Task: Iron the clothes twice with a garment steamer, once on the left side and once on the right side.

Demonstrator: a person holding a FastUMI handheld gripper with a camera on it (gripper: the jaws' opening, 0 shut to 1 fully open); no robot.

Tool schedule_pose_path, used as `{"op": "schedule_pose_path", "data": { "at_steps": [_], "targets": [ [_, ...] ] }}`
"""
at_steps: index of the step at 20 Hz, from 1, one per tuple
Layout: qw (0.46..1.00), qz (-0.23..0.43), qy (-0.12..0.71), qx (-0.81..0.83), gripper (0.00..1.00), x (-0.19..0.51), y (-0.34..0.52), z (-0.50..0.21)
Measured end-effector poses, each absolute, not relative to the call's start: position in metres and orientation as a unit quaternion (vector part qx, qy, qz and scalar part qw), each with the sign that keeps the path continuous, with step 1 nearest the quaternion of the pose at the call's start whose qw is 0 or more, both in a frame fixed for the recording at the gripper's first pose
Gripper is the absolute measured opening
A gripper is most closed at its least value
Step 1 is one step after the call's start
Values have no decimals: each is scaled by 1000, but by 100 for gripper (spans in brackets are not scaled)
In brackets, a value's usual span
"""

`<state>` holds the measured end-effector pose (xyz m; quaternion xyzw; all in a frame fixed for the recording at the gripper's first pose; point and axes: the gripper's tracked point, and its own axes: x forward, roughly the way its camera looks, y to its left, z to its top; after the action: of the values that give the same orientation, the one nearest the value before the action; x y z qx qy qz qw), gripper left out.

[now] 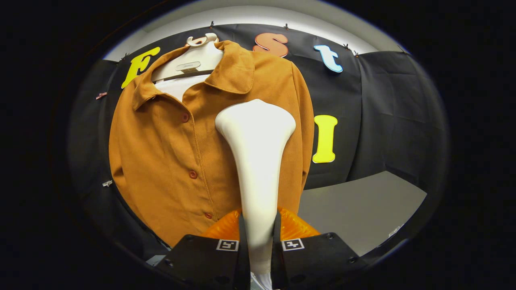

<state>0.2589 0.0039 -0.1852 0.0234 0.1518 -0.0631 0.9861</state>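
Found no readable text; saw a blurred tag (188, 65) on hanger (203, 54), coded squares on fingers (201, 257) clamping steamer (256, 161).

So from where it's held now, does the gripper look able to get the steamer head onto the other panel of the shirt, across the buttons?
Probably yes. The gripper is shut on the steamer, whose head sits in front of one shirt panel. Nothing stands between it and the panel across the buttons; a sideways sweep looks open.
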Motion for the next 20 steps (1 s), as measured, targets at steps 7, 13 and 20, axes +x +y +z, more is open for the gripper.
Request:
{"op": "schedule_pose_path", "data": {
  "at_steps": [7,13,20],
  "targets": [
    [983,-56,171,37,24,250,19,-230],
    [976,-64,201,46,24,232,20,-274],
    [968,-66,239,43,24,209,20,-327]
  ]
}}
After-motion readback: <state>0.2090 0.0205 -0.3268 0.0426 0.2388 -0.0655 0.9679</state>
